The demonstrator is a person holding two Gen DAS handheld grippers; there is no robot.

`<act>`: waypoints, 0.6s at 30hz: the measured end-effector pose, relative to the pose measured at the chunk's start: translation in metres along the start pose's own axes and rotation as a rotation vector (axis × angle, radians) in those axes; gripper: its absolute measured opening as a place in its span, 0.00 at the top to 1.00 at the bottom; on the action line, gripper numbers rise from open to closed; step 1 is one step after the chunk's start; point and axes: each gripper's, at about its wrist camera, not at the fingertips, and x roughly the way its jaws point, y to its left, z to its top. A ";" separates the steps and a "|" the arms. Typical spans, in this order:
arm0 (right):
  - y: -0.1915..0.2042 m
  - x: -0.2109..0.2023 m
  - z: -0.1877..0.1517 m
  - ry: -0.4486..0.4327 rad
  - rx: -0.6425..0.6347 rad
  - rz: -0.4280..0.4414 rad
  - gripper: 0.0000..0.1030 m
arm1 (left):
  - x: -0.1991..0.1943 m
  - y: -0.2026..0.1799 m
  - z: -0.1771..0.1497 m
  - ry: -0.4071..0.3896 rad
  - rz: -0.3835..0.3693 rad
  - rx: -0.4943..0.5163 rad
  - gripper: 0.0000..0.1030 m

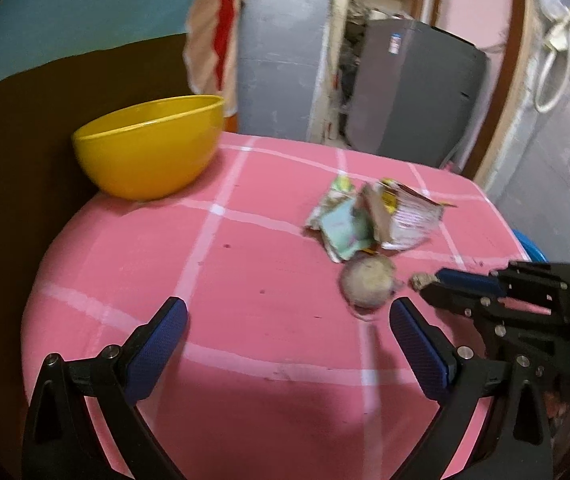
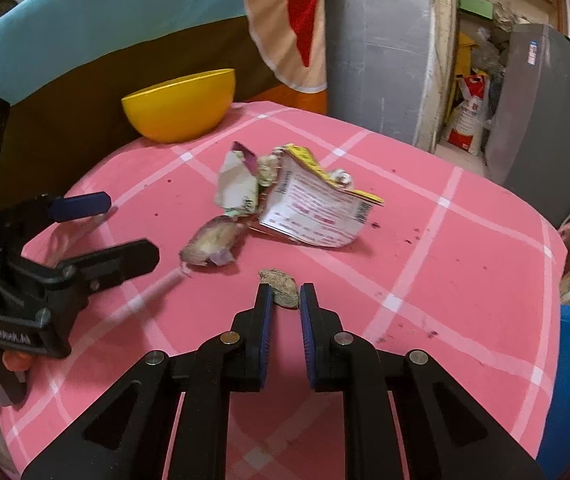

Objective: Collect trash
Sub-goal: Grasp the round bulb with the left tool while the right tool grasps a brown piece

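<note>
Right gripper (image 2: 286,298), jaws narrowed to a slim gap, their tips on either side of a small brown scrap (image 2: 279,283); the scrap sits at the tips and projects forward beyond them, and contact looks likely, though whether it is firmly pinched cannot be told. In the left wrist view the same scrap (image 1: 422,281) shows at the tip of the right gripper (image 1: 431,284). Left gripper (image 1: 289,316), jaws spread wide and holding nothing, above the pink checked tablecloth (image 1: 245,264). A roundish pale peel (image 1: 368,282) lies just ahead and to the right of the left gripper's right finger, so the left is judged the nearer for it. Beyond it, touching or nearly so, crumpled wrappers (image 2: 297,196). Yellow bowl (image 1: 149,146) stands far left, well apart from the trash, closer to the left gripper
</note>
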 end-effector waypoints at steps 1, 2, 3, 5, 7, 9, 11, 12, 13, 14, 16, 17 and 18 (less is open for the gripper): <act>-0.003 -0.001 -0.001 -0.001 0.009 -0.005 0.88 | 0.002 -0.003 0.000 0.008 -0.008 0.013 0.06; -0.007 -0.002 -0.001 -0.003 0.021 -0.010 0.88 | 0.004 -0.006 0.000 0.015 -0.014 0.021 0.07; -0.011 -0.003 -0.002 -0.005 0.034 -0.015 0.88 | 0.007 -0.009 0.001 0.026 -0.025 0.031 0.09; -0.015 -0.005 -0.004 -0.009 0.050 -0.025 0.88 | 0.012 -0.014 0.001 0.042 -0.044 0.036 0.15; -0.020 -0.007 -0.005 -0.012 0.066 -0.036 0.88 | 0.018 -0.020 0.003 0.063 -0.066 0.042 0.24; -0.024 -0.008 -0.007 -0.015 0.080 -0.040 0.88 | 0.023 -0.024 0.005 0.070 -0.070 0.051 0.29; -0.026 -0.010 -0.009 -0.018 0.087 -0.042 0.88 | 0.027 -0.029 0.010 0.075 -0.075 0.064 0.36; -0.027 -0.011 -0.010 -0.021 0.090 -0.044 0.88 | 0.030 -0.031 0.013 0.082 -0.083 0.071 0.42; -0.028 -0.011 -0.011 -0.022 0.091 -0.044 0.88 | 0.033 -0.033 0.015 0.092 -0.089 0.074 0.48; -0.028 -0.011 -0.012 -0.025 0.094 -0.045 0.88 | 0.035 -0.034 0.016 0.103 -0.090 0.076 0.52; -0.030 -0.012 -0.013 -0.028 0.099 -0.045 0.88 | 0.039 -0.037 0.018 0.115 -0.084 0.082 0.64; -0.030 -0.013 -0.014 -0.031 0.103 -0.045 0.88 | 0.039 -0.038 0.018 0.115 -0.081 0.085 0.66; -0.031 -0.013 -0.014 -0.033 0.105 -0.045 0.88 | 0.039 -0.040 0.018 0.114 -0.077 0.091 0.71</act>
